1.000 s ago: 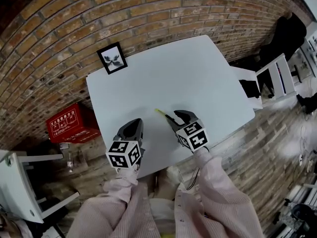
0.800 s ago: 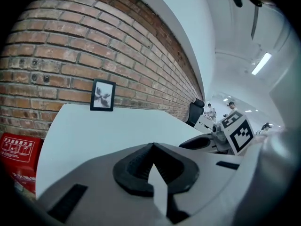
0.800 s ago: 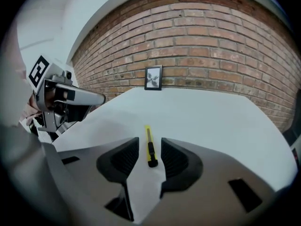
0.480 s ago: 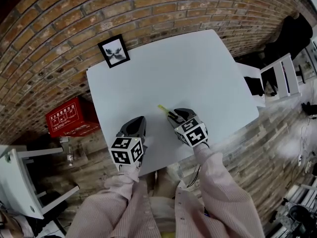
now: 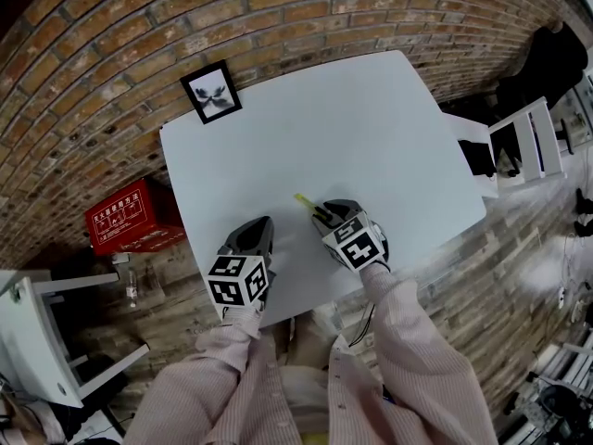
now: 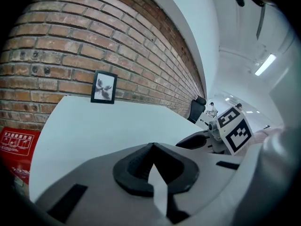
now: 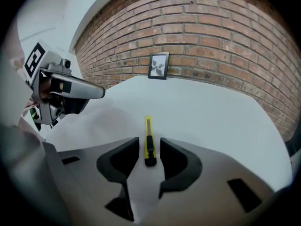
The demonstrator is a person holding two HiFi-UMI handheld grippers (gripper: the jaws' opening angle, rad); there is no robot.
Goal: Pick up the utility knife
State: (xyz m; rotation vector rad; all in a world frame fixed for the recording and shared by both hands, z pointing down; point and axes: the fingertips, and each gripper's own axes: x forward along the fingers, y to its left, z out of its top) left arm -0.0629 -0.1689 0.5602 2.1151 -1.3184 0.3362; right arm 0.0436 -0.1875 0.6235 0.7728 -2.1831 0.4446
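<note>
The utility knife (image 7: 149, 142) is yellow with a black slider and lies flat on the white table (image 5: 371, 128). In the head view only its yellow tip (image 5: 303, 199) shows ahead of my right gripper (image 5: 322, 213). In the right gripper view my right gripper (image 7: 149, 145) is open. The knife's rear end sits between the jaws, with narrow gaps on both sides. My left gripper (image 5: 258, 224) rests to the left near the table's front edge. In its own view the left gripper (image 6: 153, 148) is shut on nothing.
A small framed picture (image 5: 209, 91) leans against the brick wall at the table's far left corner. A red crate (image 5: 130, 216) stands on the floor to the left. White chairs stand at the right (image 5: 528, 142) and lower left (image 5: 28, 341).
My right gripper has moved forward over the knife's rear end, and its jaws have narrowed around it. The left gripper has barely moved.
</note>
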